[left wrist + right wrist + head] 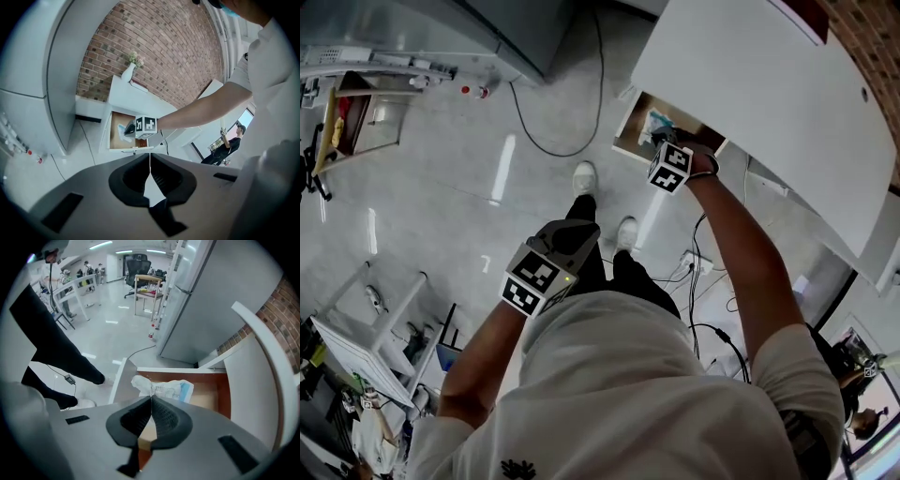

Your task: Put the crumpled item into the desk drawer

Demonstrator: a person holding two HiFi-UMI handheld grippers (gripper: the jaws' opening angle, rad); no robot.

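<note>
The crumpled item (pixel 166 387) is a white and blue paper wad. My right gripper (pixel 151 398) is shut on one corner of it and holds it just inside the open desk drawer (pixel 206 394), above the wooden bottom. In the head view the right gripper (pixel 661 142) reaches into the drawer (pixel 630 127) under the white desk (pixel 769 84). My left gripper (pixel 572 234) hangs near the person's waist, shut with nothing in it. In the left gripper view its jaws (pixel 150 161) meet, and the drawer (pixel 117 133) shows far ahead.
A black cable (pixel 544 131) loops over the grey floor, and a power strip (pixel 694 262) lies by the desk. A large grey cabinet (pixel 487 28) stands left of the desk. A white vase (pixel 129 70) sits on the desk top. A white rack (pixel 366 328) stands at lower left.
</note>
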